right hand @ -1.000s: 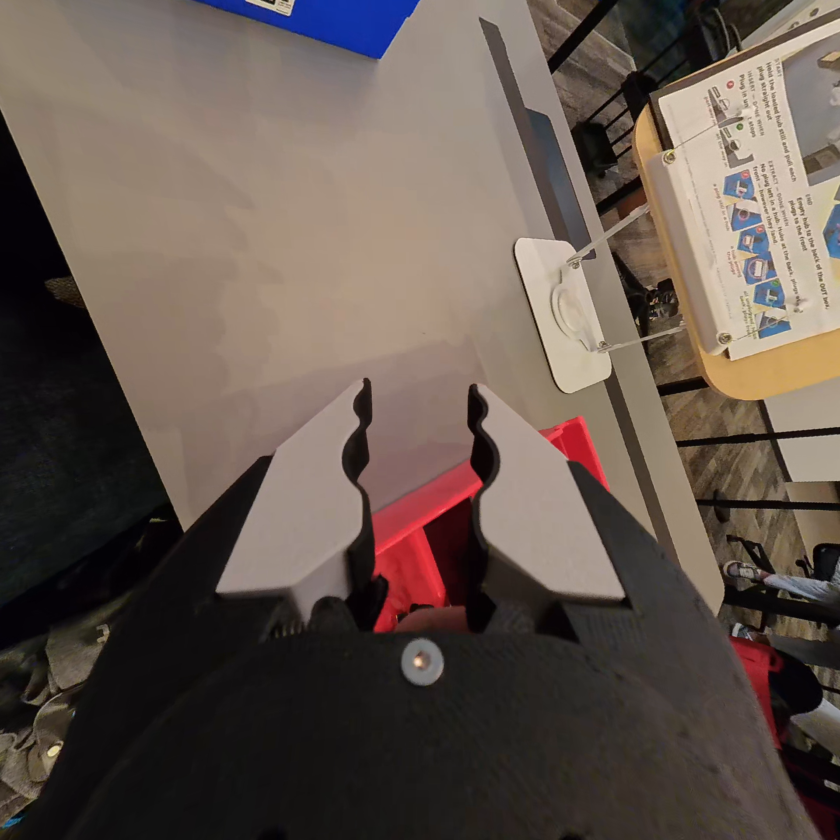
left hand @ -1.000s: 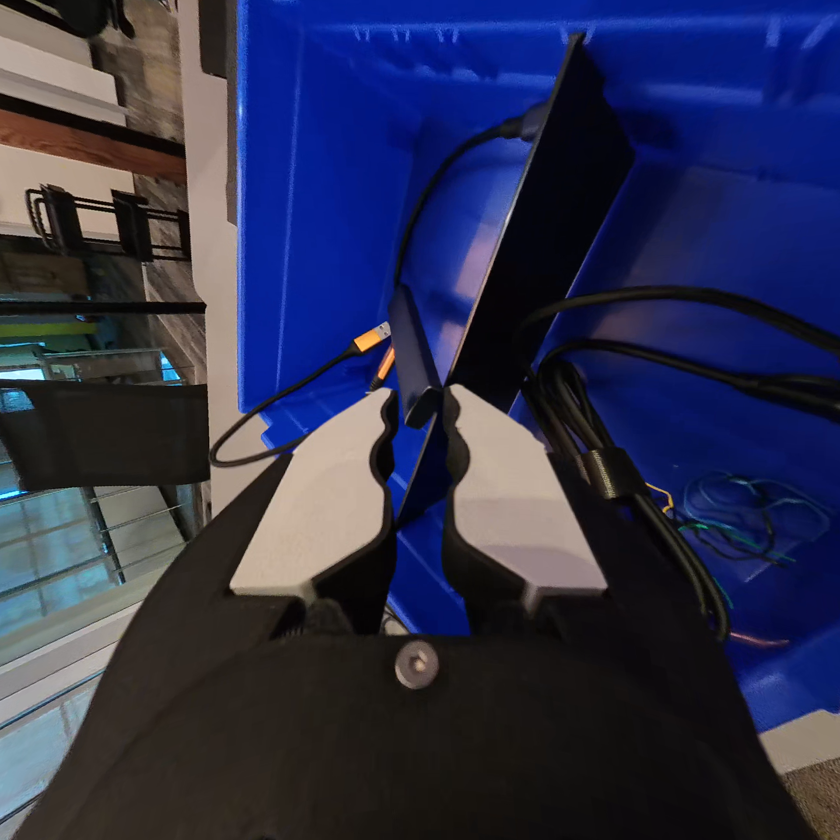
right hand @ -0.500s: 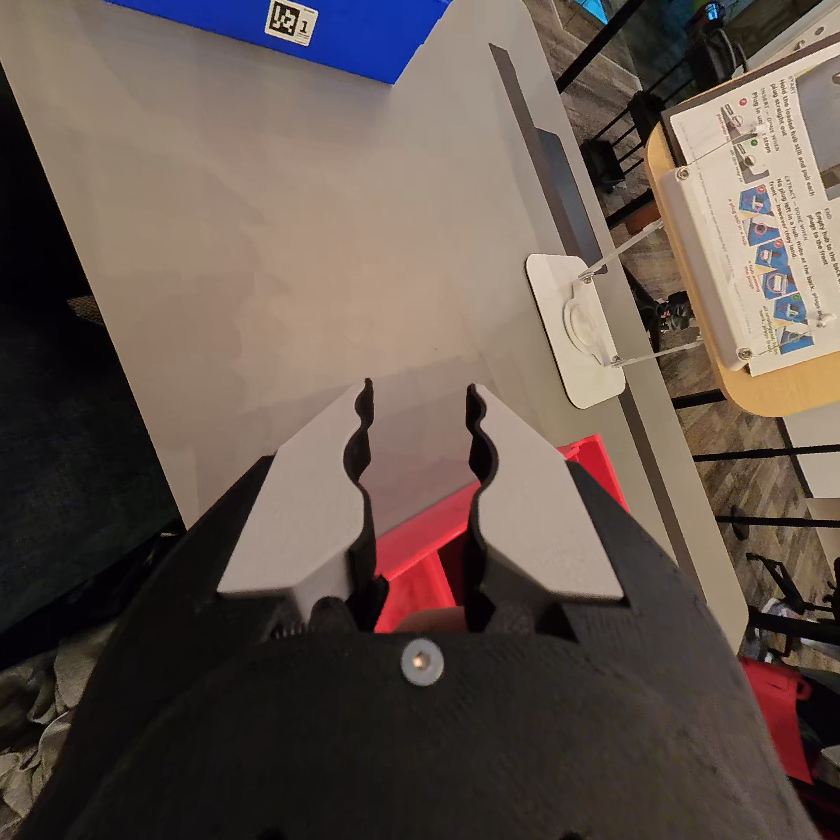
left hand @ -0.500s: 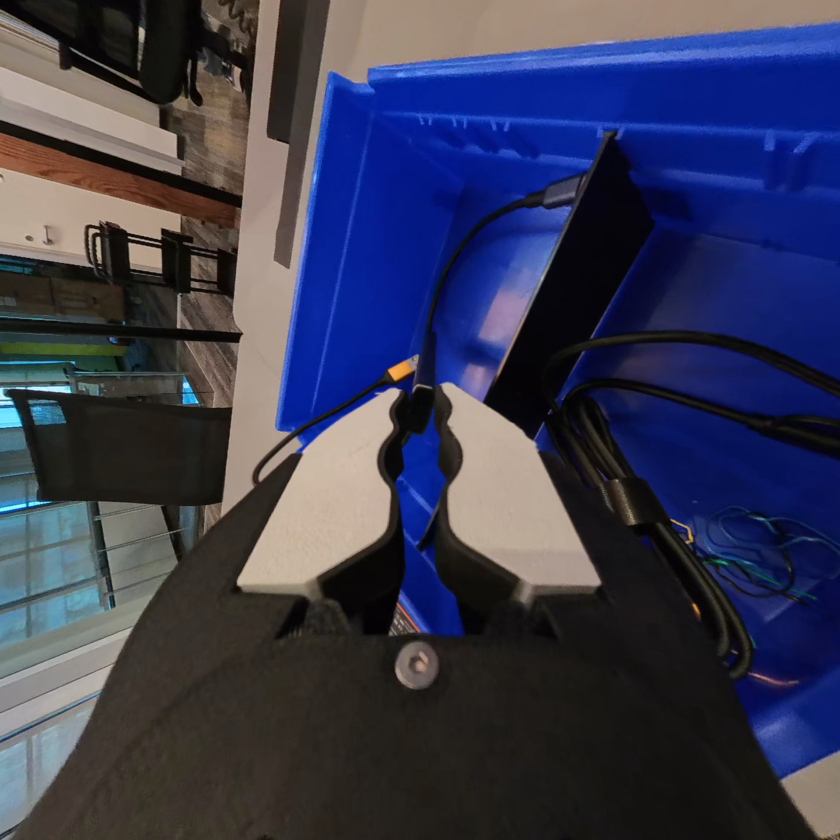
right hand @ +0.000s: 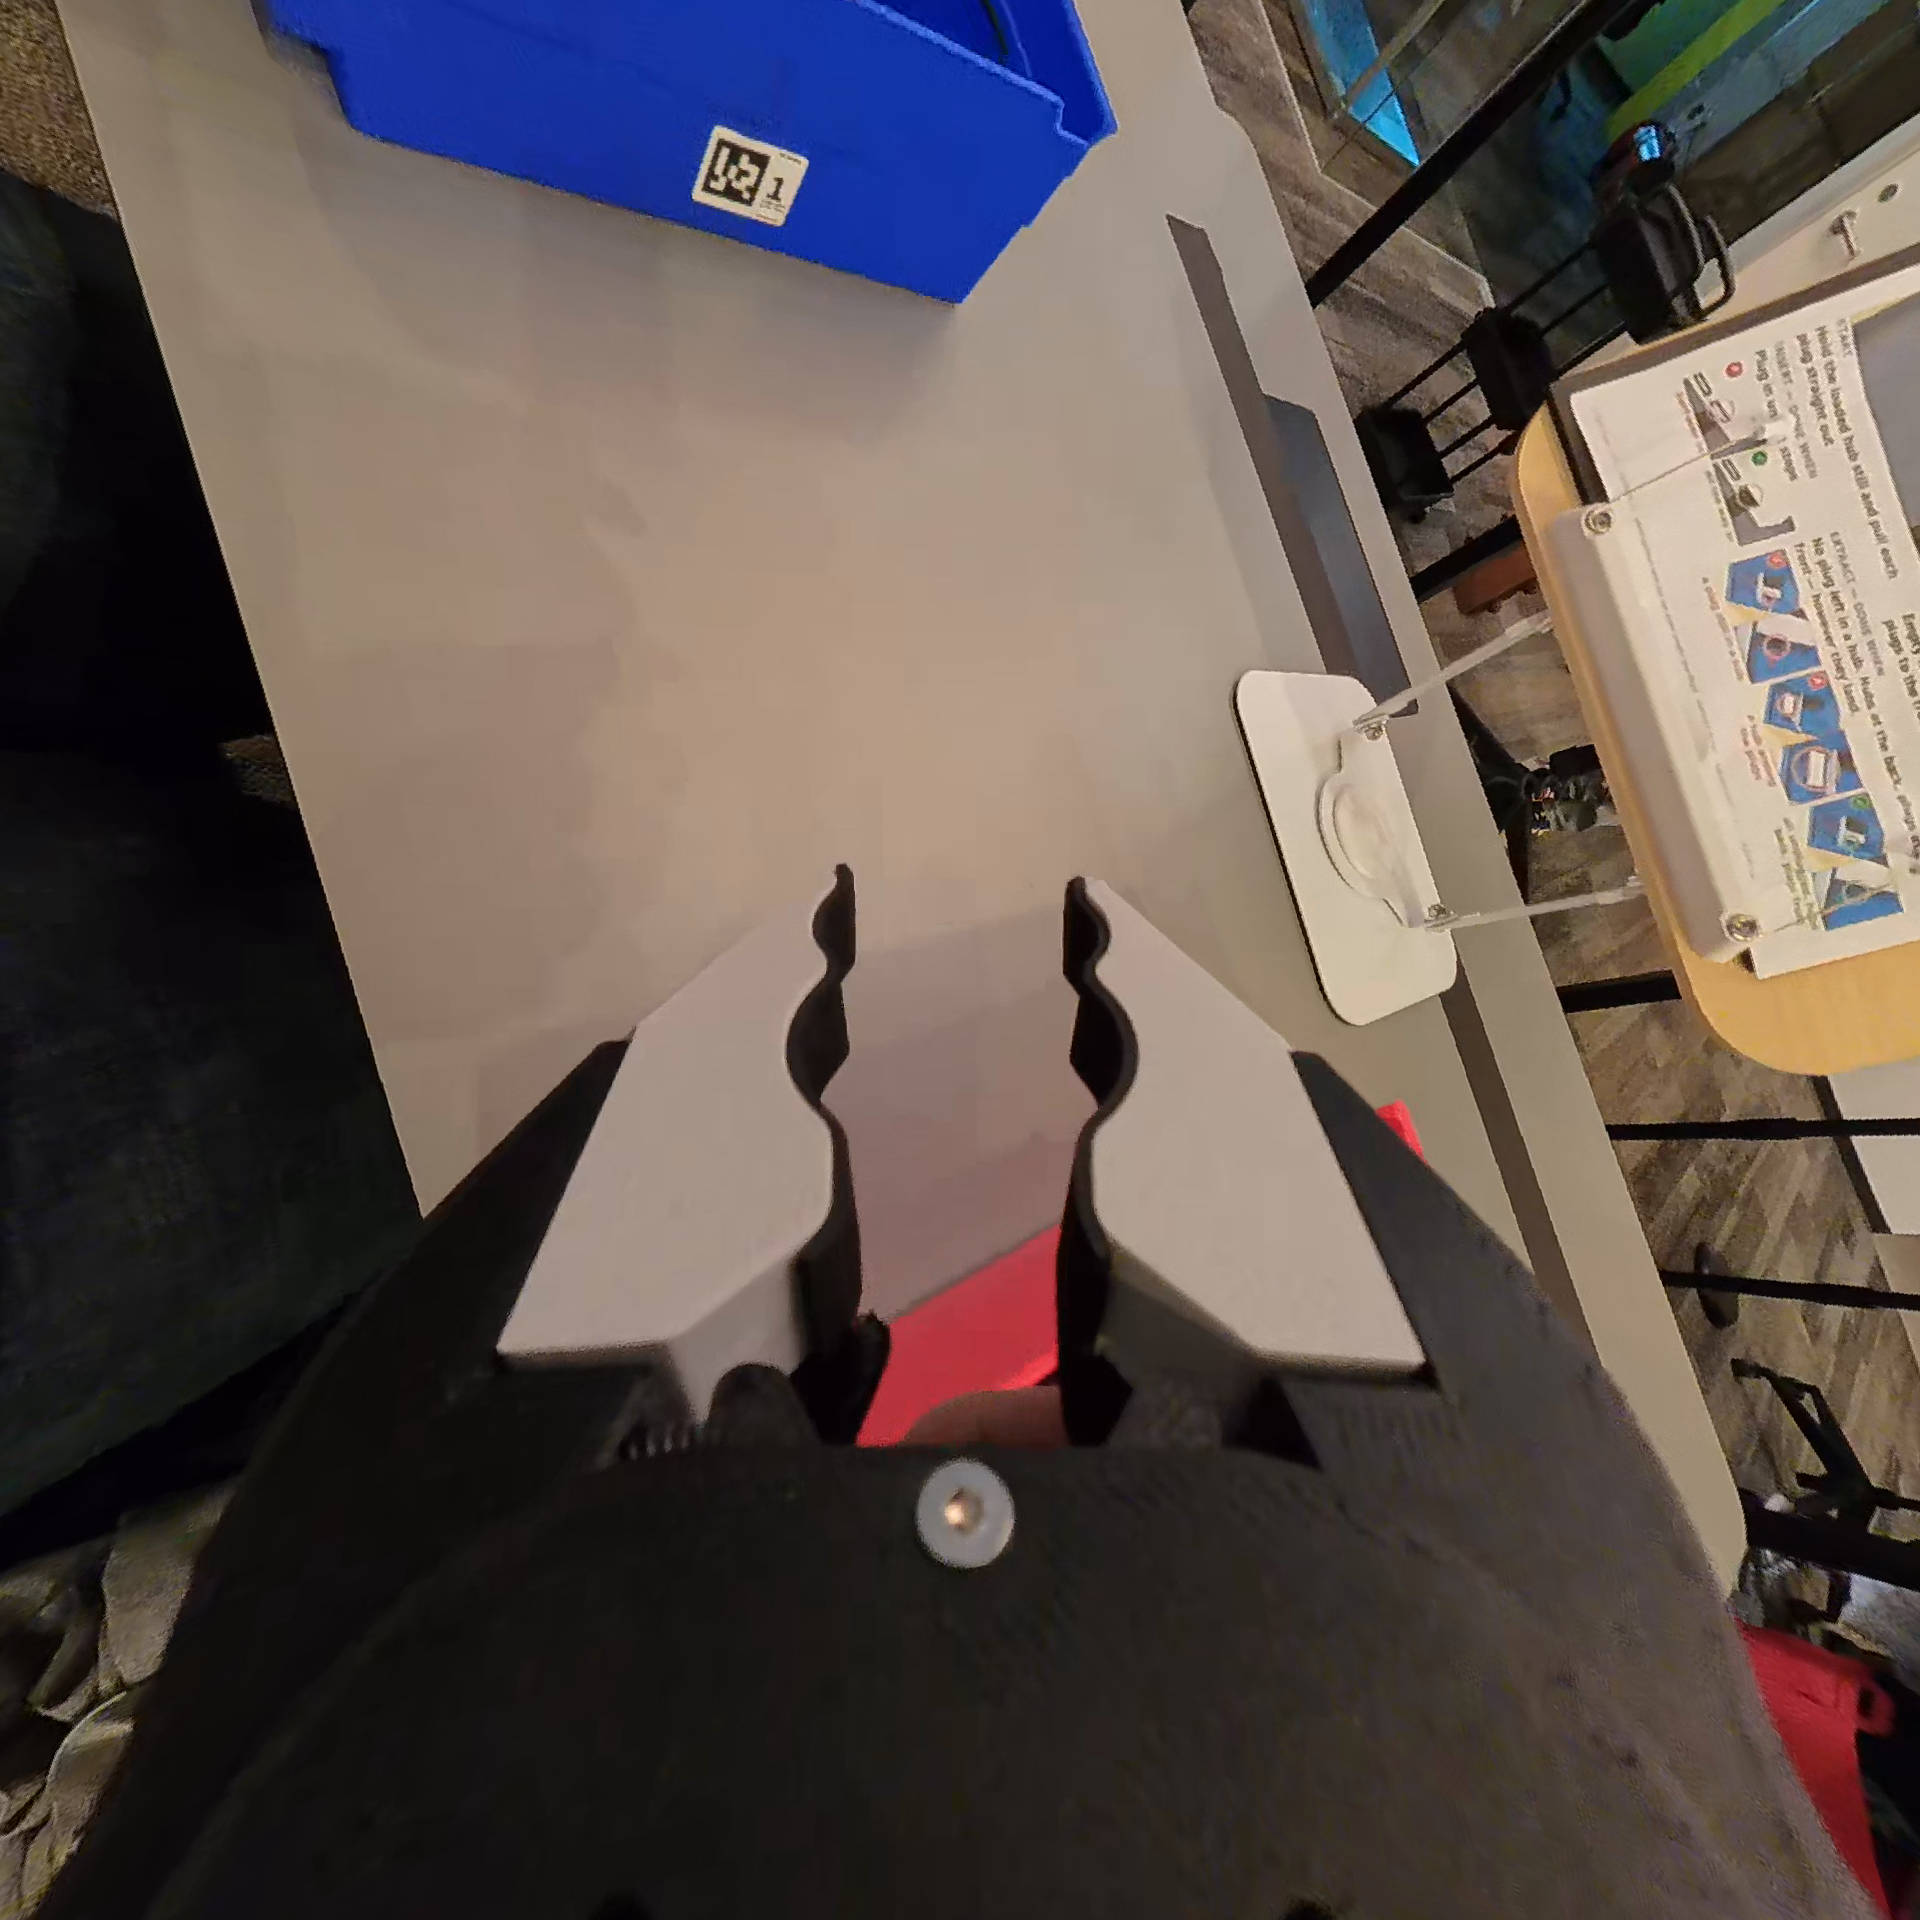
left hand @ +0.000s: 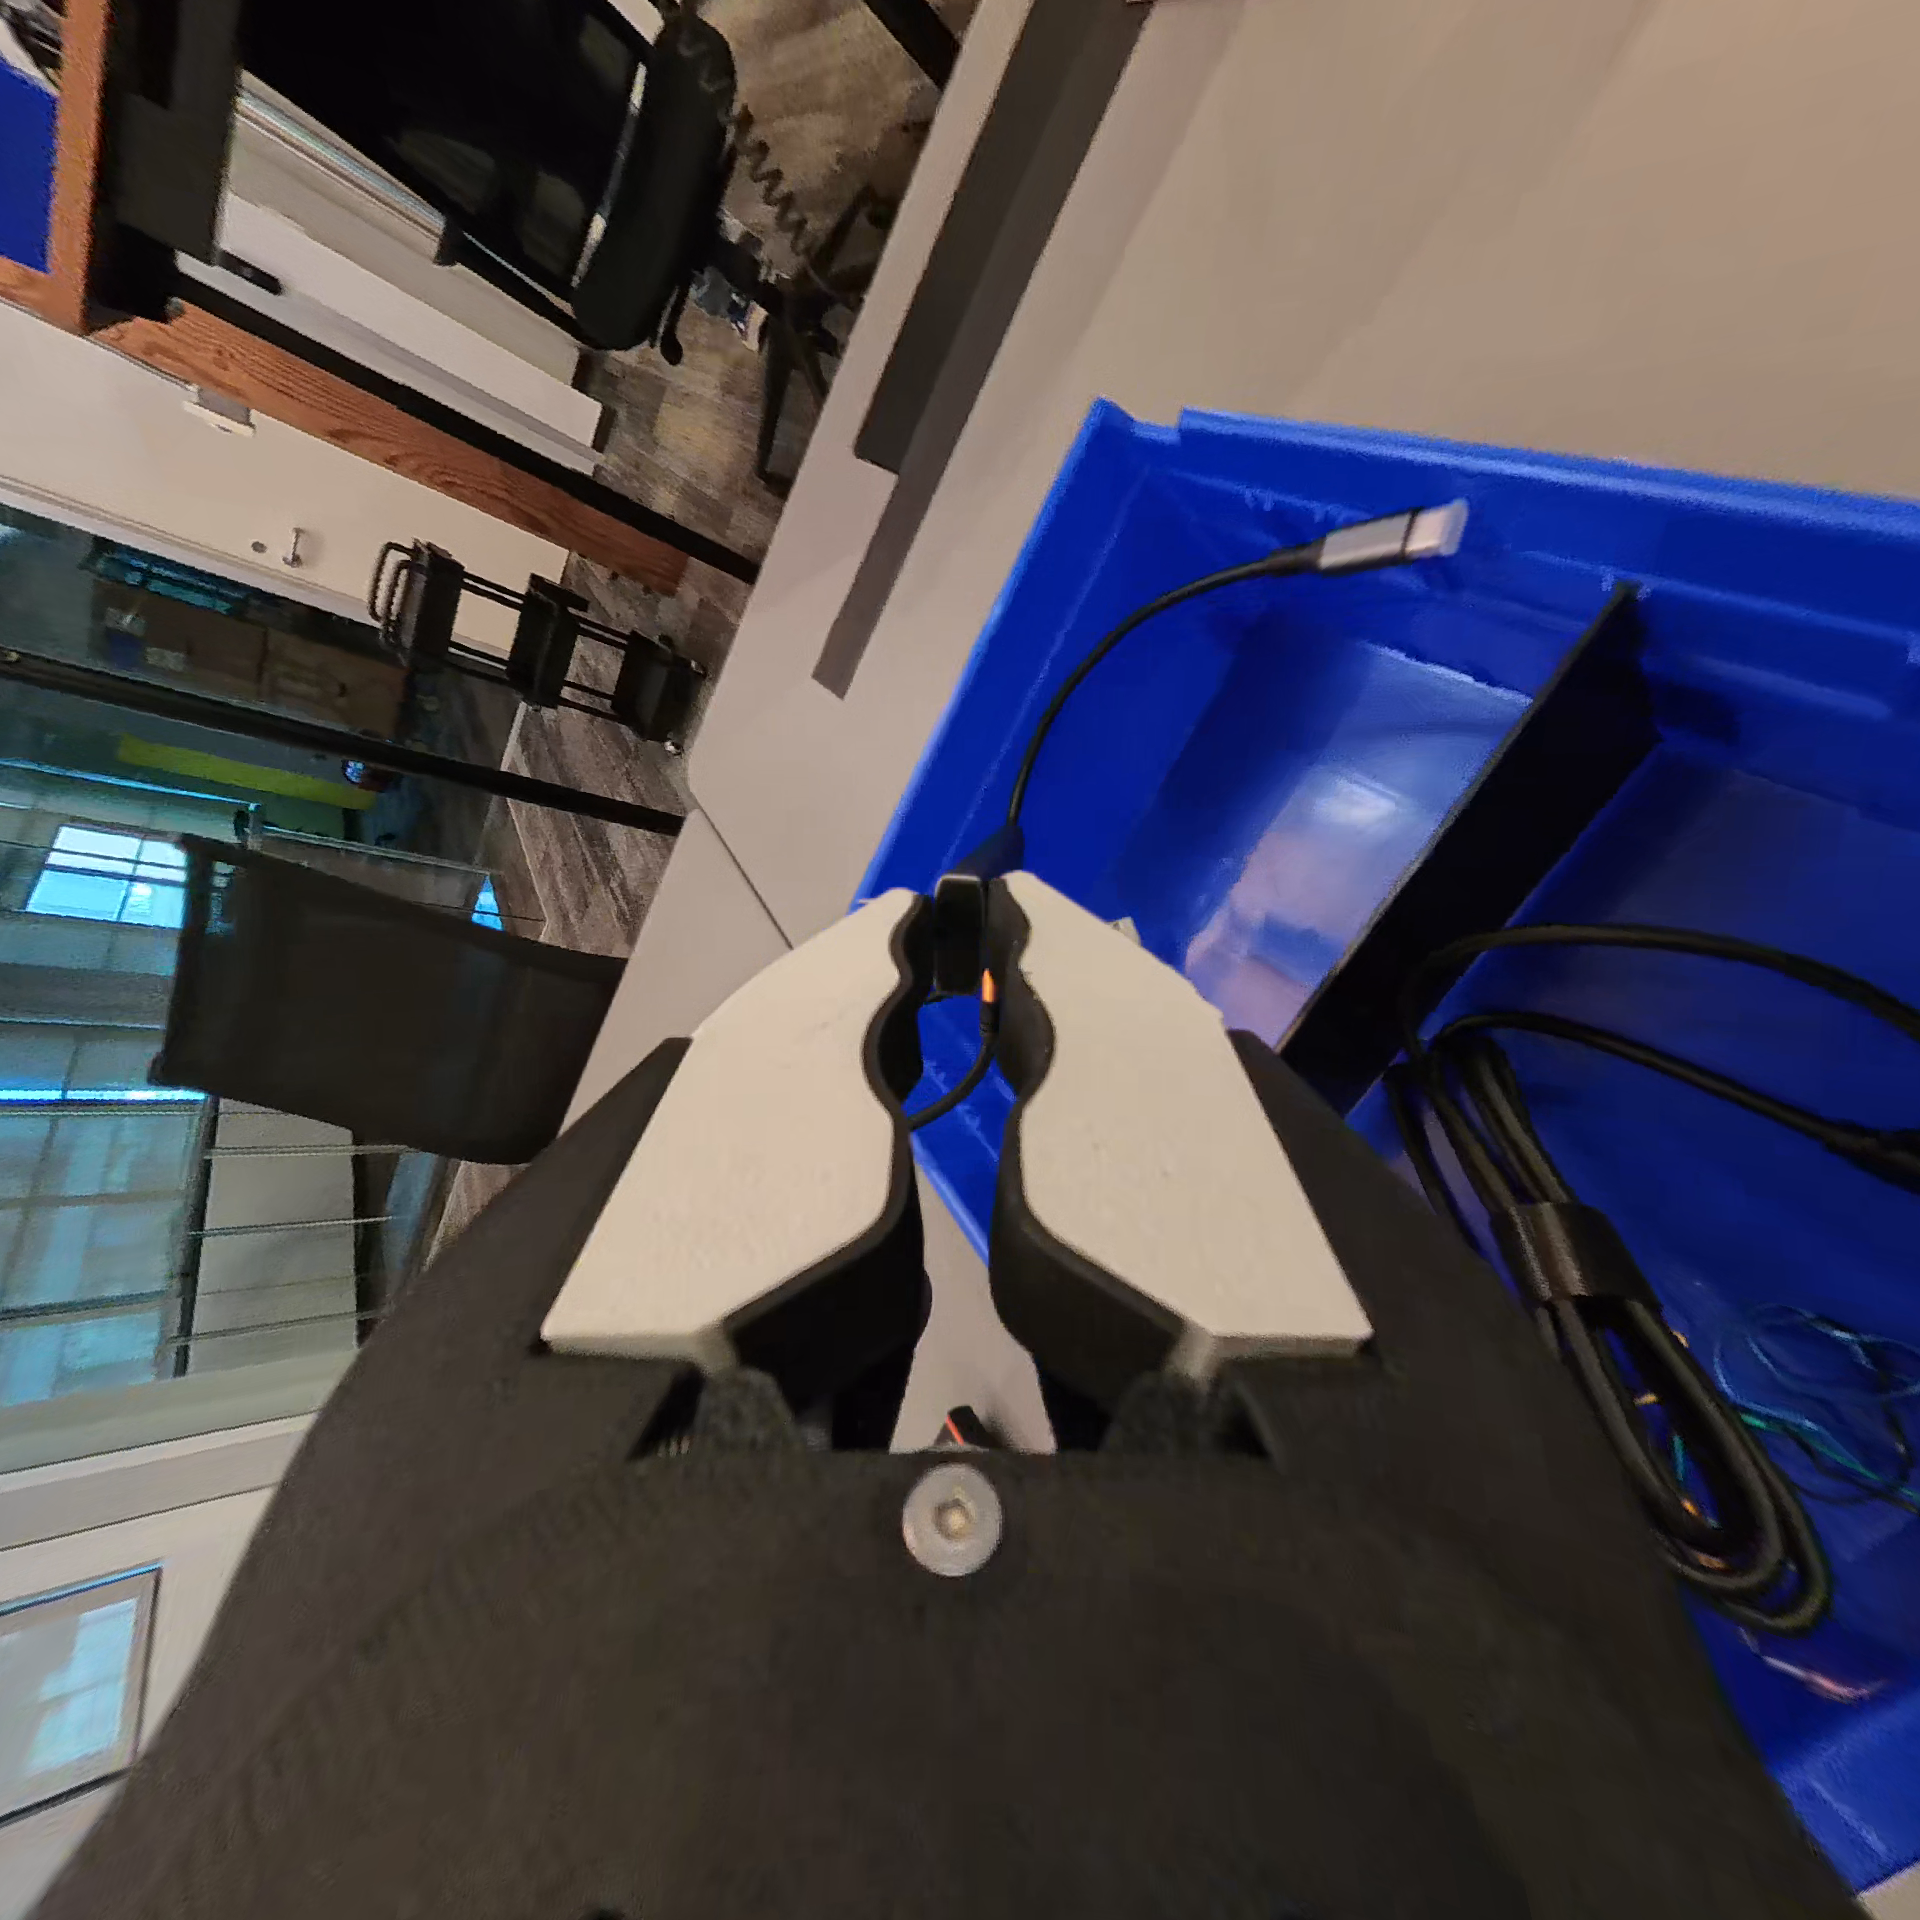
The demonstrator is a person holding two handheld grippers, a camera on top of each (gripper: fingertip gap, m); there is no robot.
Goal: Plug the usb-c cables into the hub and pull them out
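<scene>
The left gripper (left hand: 961,914) is clamped on a small dark slim hub (left hand: 958,932), held up above the near corner of a blue plastic bin (left hand: 1039,665). The hub's thin black cable (left hand: 1081,686) arcs away to a silver plug (left hand: 1387,542) hanging free over the bin. Beyond a black divider panel (left hand: 1486,831), a bundle of black cables (left hand: 1621,1382) lies on the bin floor. The right gripper (right hand: 958,904), its fingers apart and holding nothing, hovers over the bare grey desk (right hand: 675,582), well apart from the blue bin (right hand: 665,114) at the far end. A red bin (right hand: 966,1340) shows beneath it.
</scene>
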